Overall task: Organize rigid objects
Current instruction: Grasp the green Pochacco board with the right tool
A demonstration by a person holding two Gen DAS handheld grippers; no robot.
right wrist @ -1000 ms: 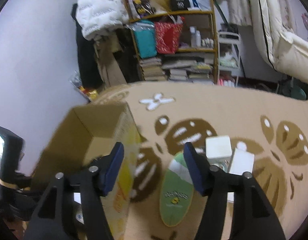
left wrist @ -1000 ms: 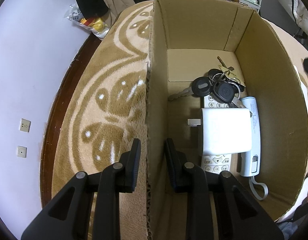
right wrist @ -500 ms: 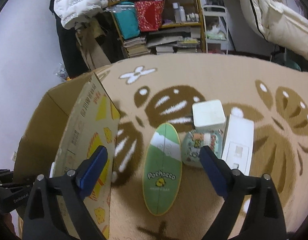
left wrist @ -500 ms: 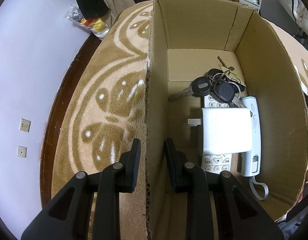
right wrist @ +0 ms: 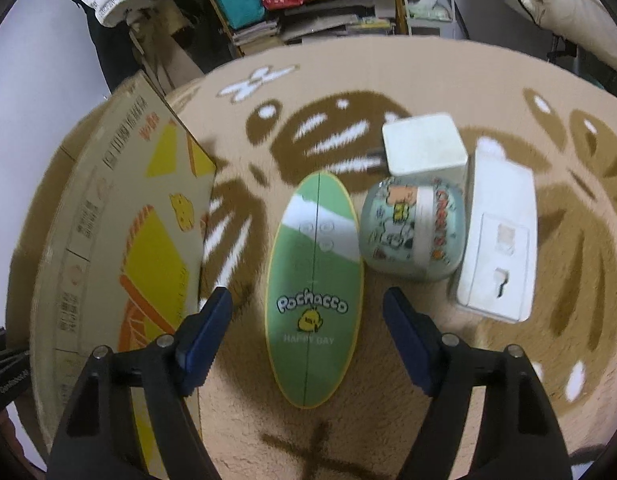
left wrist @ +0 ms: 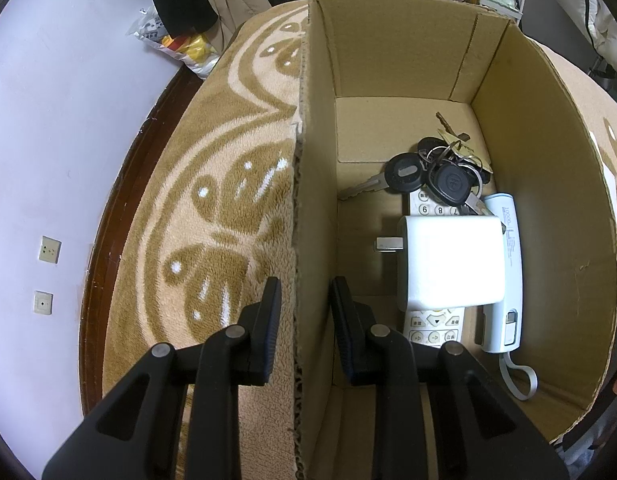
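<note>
A: Two grippers are showing. What is each doing?

B: The left gripper is straddling the left wall of the brown cardboard box, fingers close beside it. The right gripper is hovering with fingers spread wide, the green oval Pochacco case lying on the patterned beige carpet between and just beyond its fingertips.

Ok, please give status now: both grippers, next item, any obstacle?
Left gripper straddles cardboard box wall. Right gripper open above green Pochacco oval case. Nothing blocks it.
</note>
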